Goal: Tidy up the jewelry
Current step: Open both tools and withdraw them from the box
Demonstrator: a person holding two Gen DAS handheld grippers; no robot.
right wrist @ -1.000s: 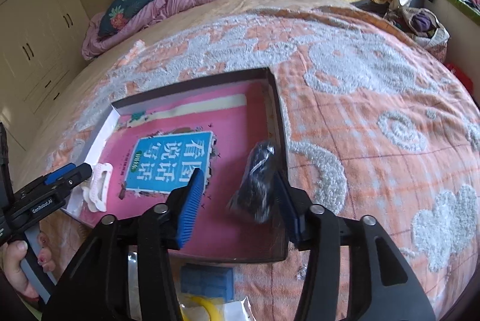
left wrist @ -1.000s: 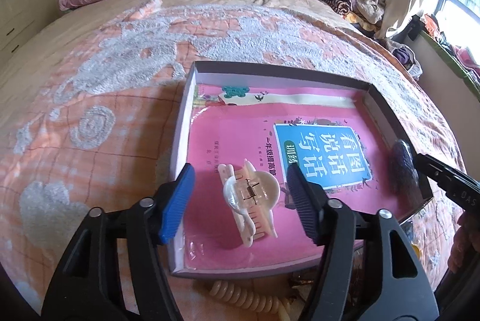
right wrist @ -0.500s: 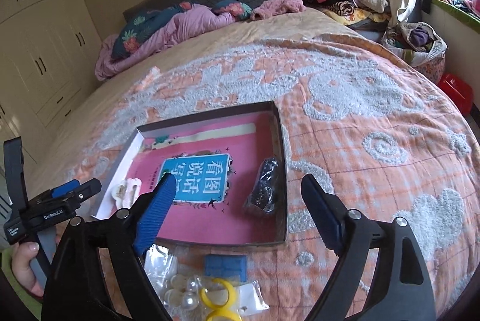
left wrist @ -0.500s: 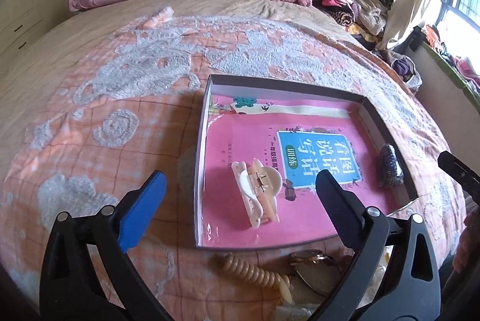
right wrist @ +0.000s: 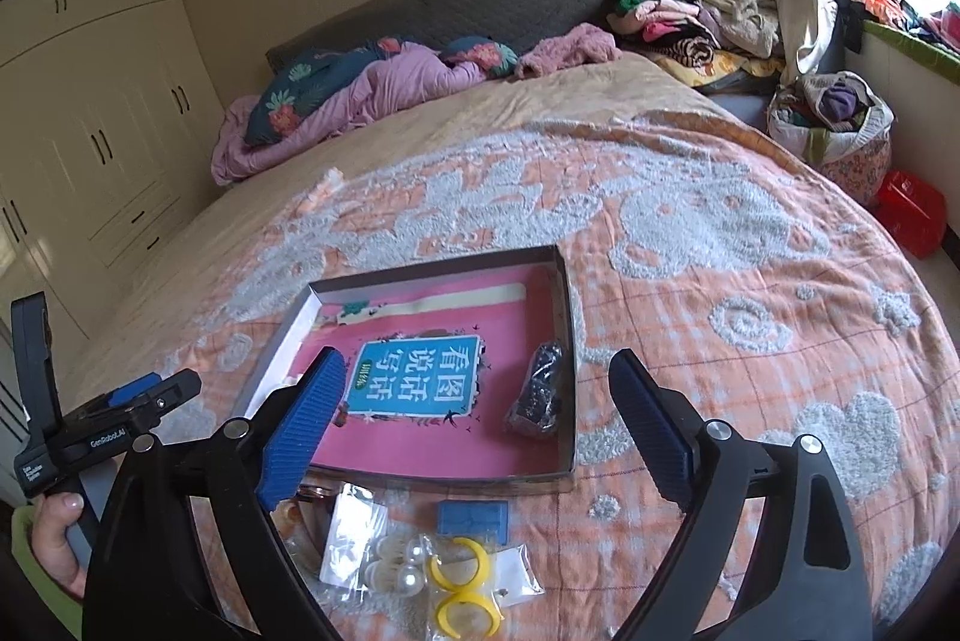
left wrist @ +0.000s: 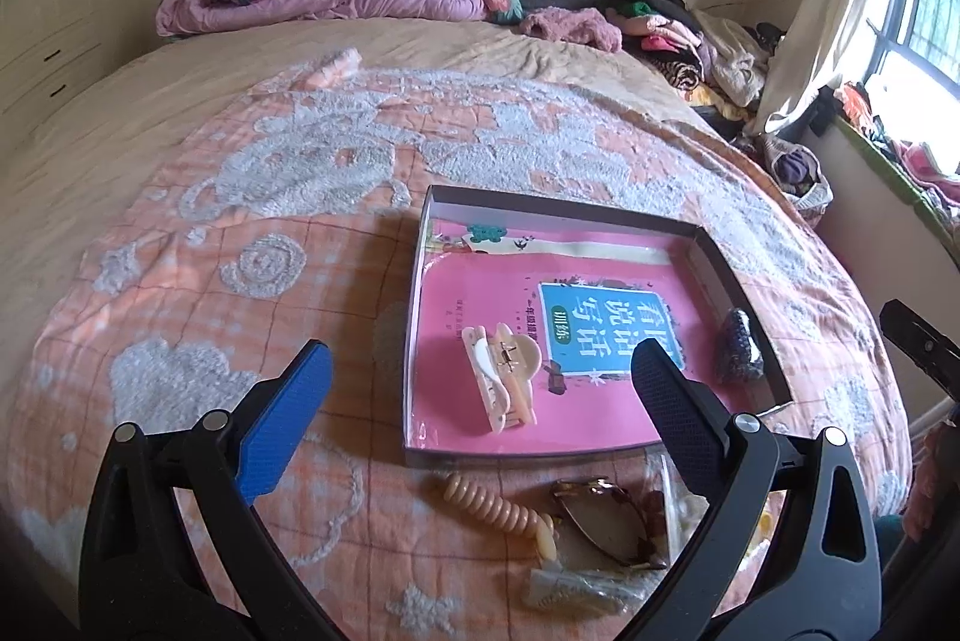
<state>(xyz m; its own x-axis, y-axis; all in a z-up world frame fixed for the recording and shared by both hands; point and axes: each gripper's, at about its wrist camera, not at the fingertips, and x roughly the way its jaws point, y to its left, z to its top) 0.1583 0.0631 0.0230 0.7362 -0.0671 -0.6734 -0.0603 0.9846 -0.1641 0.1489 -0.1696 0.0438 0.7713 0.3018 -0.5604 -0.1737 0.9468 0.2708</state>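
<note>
Both tongs hang wide apart over the bed [left wrist: 180,221], holding nothing. The left tongs [left wrist: 480,377] have just spread; the cream clip [left wrist: 504,377] lies in the box [left wrist: 570,215] on the pink book [left wrist: 540,293]. The right tongs [right wrist: 480,401] have just widened; the dark clip [right wrist: 537,392] rests by the box's right wall.
</note>
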